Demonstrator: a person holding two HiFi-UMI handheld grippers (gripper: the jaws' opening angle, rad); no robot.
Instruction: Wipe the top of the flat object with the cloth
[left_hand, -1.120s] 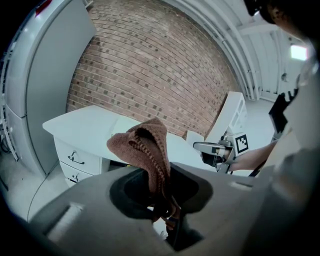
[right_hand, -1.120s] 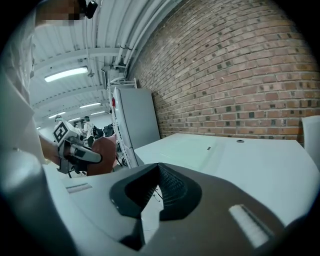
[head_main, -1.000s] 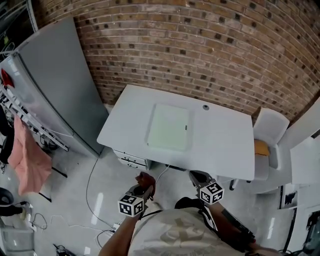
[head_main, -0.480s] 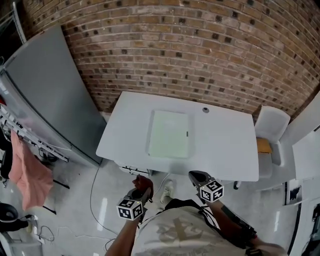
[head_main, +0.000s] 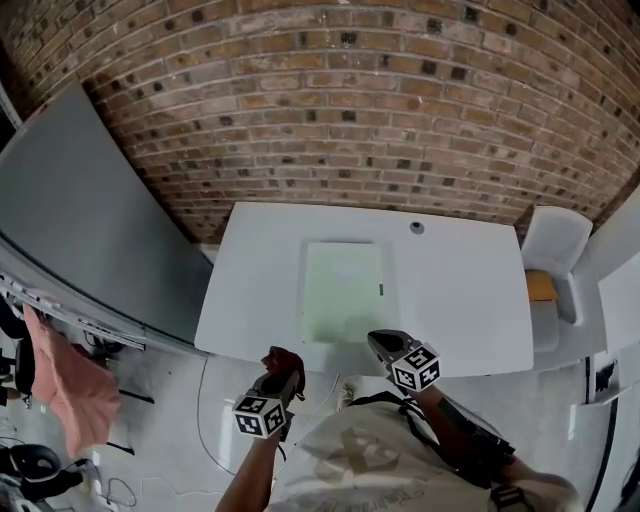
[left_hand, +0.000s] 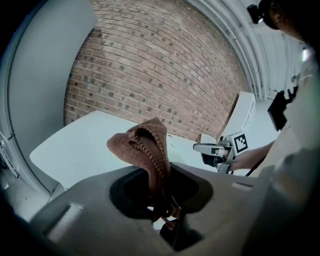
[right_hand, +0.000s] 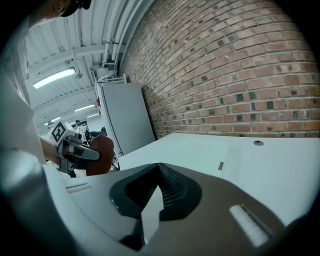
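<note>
**Counter** (head_main: 460, 300): top largely bare, with open approach over its near edge.
- **On the counter:** a flat pale-green pad (head_main: 342, 292), low, left of centre. A small round fitting (head_main: 417, 228) sits near the back edge, possibly flush.
- **Behind the counter:** a brick wall (head_main: 350, 110) closes off the far side.
- **Left of the counter:** a tall grey cabinet (head_main: 90, 220), with a strip of floor between.
- **Right of the counter:** a white chair (head_main: 555, 245), just beside the end.

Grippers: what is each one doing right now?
Left gripper: shut on the brown cloth.
Right gripper: shut, nothing between its jaws.
</note>
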